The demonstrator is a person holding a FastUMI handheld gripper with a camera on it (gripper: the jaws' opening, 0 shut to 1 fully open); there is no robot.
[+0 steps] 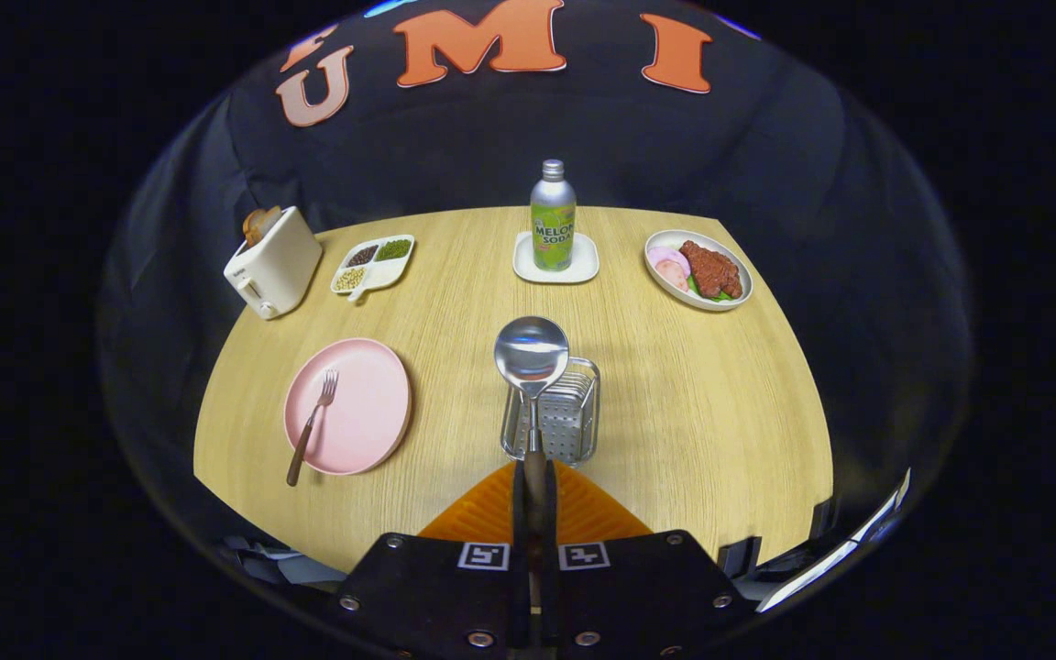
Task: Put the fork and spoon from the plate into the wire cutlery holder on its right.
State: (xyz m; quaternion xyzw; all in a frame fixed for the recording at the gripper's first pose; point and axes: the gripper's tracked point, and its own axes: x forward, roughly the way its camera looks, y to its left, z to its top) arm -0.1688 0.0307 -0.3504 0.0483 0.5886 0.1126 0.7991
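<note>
Tongs (pixel 535 477) clamp spoon (pixel 533 367), bowl pointing ahead over holder (pixel 574 412).

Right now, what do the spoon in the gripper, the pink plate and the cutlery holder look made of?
Shiny round-bowled spoon, clamped in the gripper: polished metal, mirror reflections; darker handle, material unclear. Round pink plate: matte, probably plastic or ceramic. Silver wire cutlery holder: bright metal wire with a perforated panel.

toaster (pixel 273 261), divided snack tray (pixel 372 265), soda bottle (pixel 553 216) on coaster (pixel 583 266), food plate (pixel 698 270)
</note>
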